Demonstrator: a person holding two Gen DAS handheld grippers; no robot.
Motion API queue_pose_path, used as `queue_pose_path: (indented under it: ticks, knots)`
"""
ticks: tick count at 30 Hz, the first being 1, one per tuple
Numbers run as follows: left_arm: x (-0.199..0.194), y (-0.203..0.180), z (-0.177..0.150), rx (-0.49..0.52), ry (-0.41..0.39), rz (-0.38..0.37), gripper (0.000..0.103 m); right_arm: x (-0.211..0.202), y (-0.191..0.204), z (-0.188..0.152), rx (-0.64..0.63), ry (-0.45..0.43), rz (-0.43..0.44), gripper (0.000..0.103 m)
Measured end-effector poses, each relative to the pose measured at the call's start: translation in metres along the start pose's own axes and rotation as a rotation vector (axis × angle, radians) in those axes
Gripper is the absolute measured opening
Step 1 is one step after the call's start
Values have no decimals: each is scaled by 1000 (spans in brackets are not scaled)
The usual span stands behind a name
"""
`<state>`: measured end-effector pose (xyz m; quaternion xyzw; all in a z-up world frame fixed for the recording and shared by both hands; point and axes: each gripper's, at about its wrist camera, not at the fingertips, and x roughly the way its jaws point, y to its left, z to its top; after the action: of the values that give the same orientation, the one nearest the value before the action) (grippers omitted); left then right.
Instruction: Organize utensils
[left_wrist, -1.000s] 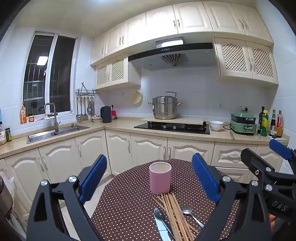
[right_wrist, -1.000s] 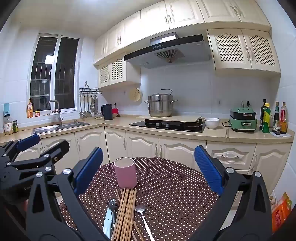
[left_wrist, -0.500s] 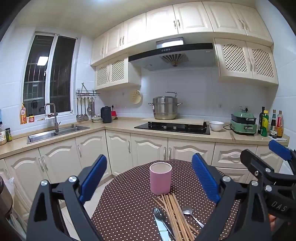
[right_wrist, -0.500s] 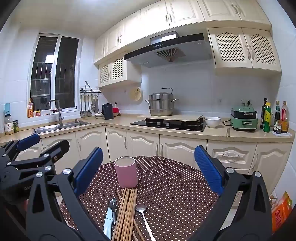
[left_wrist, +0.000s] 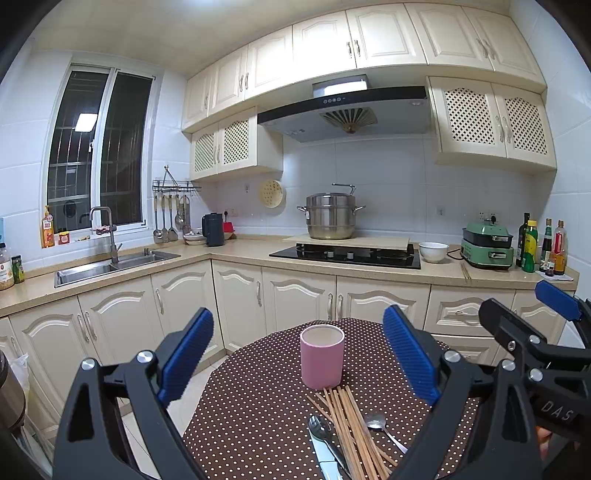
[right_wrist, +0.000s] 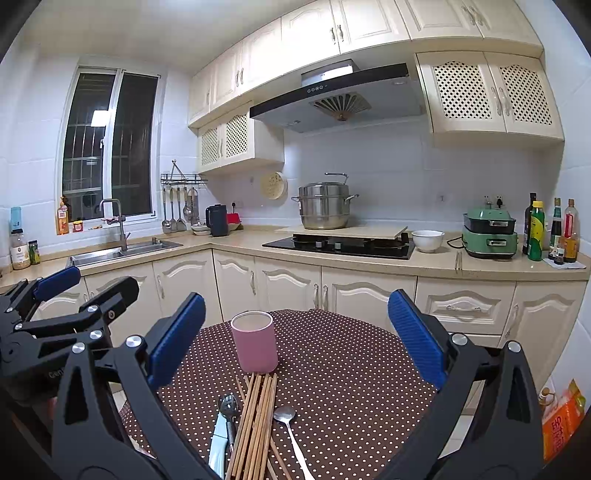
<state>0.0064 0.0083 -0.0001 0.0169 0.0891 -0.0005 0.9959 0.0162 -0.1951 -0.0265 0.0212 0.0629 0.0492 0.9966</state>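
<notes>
Utensils are seen loose on the dotted table (right_wrist: 351, 369), with nothing yet in the pink cup (right_wrist: 255, 341) standing just beyond them. Chopsticks (right_wrist: 256, 417) are best gathered first as one bundle, gripped near mid-length and stood tips-down in the cup; fork (right_wrist: 228, 404) and spoon (right_wrist: 285, 415) can follow. Left gripper (left_wrist: 295, 363) and right gripper (right_wrist: 295, 343) are both held spread wide above the table, empty and touching nothing.

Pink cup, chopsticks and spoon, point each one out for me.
pink cup (right_wrist: 255, 345): right wrist view, on its side wall.
chopsticks (right_wrist: 255, 417): right wrist view, mid-bundle.
spoon (right_wrist: 284, 413): right wrist view, on its bowl.
</notes>
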Motion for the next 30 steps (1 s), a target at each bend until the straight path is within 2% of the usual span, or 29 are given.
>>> queue_pose_path:
  ticks: [30]
  knots:
    - [0,0,-5,1,2,0,91,6,-2,-8,16,12,6,97]
